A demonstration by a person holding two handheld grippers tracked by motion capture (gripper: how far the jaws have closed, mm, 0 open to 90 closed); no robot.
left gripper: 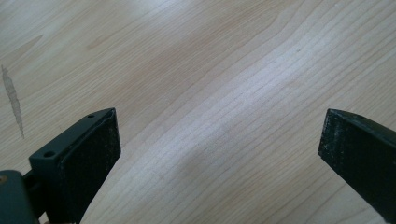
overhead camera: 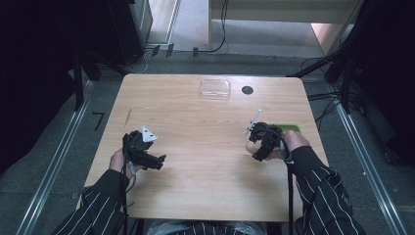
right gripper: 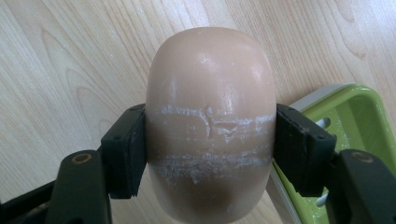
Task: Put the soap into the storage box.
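Observation:
A pinkish-beige oval bar of soap (right gripper: 211, 116) with white scuff lines across it is clamped between the black jaws of my right gripper (right gripper: 210, 149). In the high view that right gripper (overhead camera: 254, 147) hovers over the table's right side, the soap (overhead camera: 251, 147) at its tip. A green soap dish (right gripper: 359, 126) lies just beyond it, and shows as the green dish (overhead camera: 288, 128) behind my right hand. My left gripper (overhead camera: 159, 160) is at the table's left side, its jaws wide apart over bare wood, and the left gripper (left gripper: 219, 154) has nothing between them.
A clear plastic lid or tray (overhead camera: 215, 88) sits near the far edge of the wooden table (overhead camera: 195, 127), with a small black round spot (overhead camera: 247, 90) beside it. A pale streak (left gripper: 13, 100) marks the wood. Cables and dark stands surround the table.

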